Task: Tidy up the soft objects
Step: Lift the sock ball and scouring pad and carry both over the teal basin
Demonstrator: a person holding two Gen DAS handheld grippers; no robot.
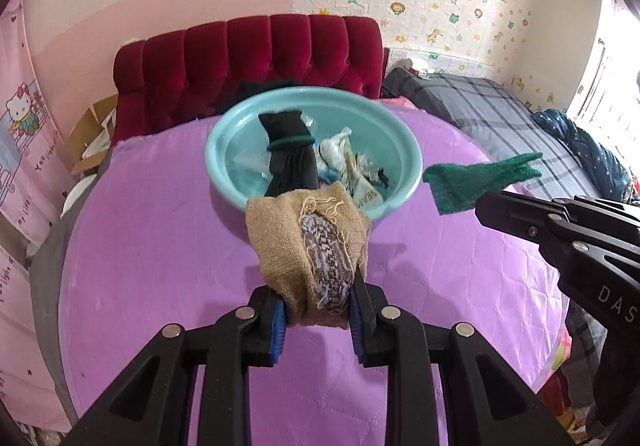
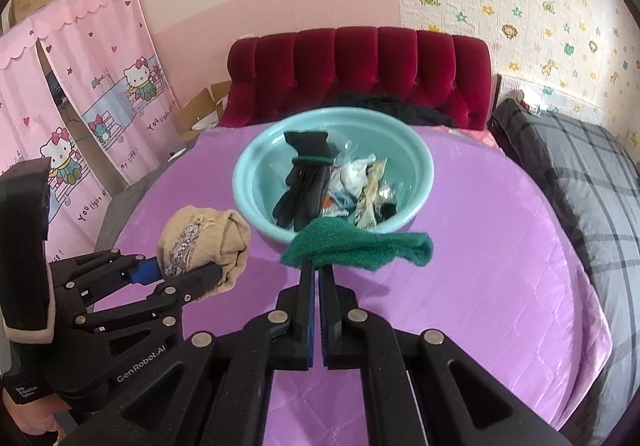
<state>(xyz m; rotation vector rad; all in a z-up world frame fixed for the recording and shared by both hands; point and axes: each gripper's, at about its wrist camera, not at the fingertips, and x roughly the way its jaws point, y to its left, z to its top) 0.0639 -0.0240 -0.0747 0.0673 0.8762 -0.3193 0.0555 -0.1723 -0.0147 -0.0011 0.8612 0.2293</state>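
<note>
With the left gripper (image 1: 318,310) pinching a tan cloth bundle (image 1: 308,242) at frame centre and the right gripper (image 2: 316,266) clamping a green pad (image 2: 356,244) by its edge, either could have slipped short of the teal basin (image 2: 256,202).

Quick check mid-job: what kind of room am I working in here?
Most likely a bedroom, perhaps a child's. A purple quilted bed cover runs up to a red tufted headboard, a second bed with a grey plaid blanket sits alongside, and the wall has cartoon animal wallpaper.
</note>
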